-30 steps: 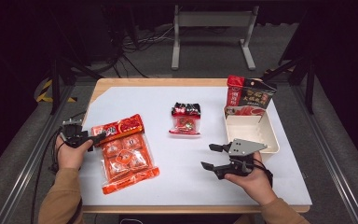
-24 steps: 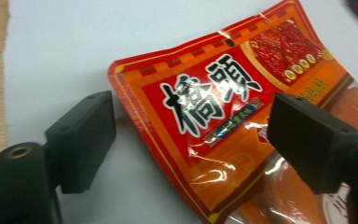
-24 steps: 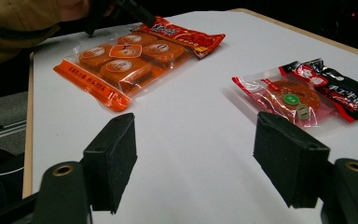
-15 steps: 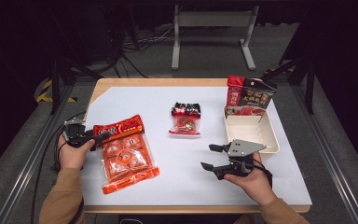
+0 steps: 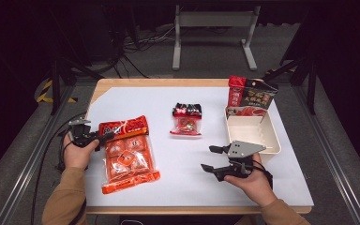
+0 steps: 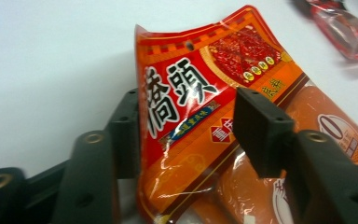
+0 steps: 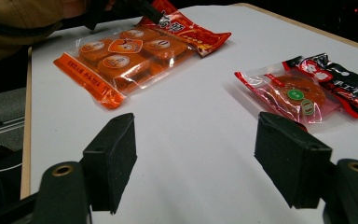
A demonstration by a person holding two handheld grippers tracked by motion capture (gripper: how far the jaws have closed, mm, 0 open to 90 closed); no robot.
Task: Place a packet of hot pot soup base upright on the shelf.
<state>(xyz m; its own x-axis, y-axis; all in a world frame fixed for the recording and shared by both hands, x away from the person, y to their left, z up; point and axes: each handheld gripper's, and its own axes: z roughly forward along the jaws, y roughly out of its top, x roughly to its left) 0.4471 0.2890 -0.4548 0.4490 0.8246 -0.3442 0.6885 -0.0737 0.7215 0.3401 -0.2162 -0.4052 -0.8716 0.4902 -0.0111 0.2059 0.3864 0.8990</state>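
A large orange snack pack (image 5: 126,154) lies flat at the table's left. My left gripper (image 5: 104,137) reaches in from the left at its red header. In the left gripper view the header (image 6: 191,93) curls up between the two jaws, which have just been closing. The left pad (image 6: 129,135) sits at the header's edge, while a gap remains at the right pad, so my left gripper (image 6: 189,105) is open. My right gripper (image 5: 208,158) rests open near the front right with nothing between its fingers (image 7: 196,140).
A small red and black snack pack (image 5: 186,119) lies mid-table, ahead of the right gripper's jaws (image 7: 303,91). A white tray (image 5: 272,136) sits at the right, and a red and black pouch (image 5: 251,96) stands at its far end.
The left gripper's jaws have narrowed around the orange pack's header. The right hand and gripper have kept still.
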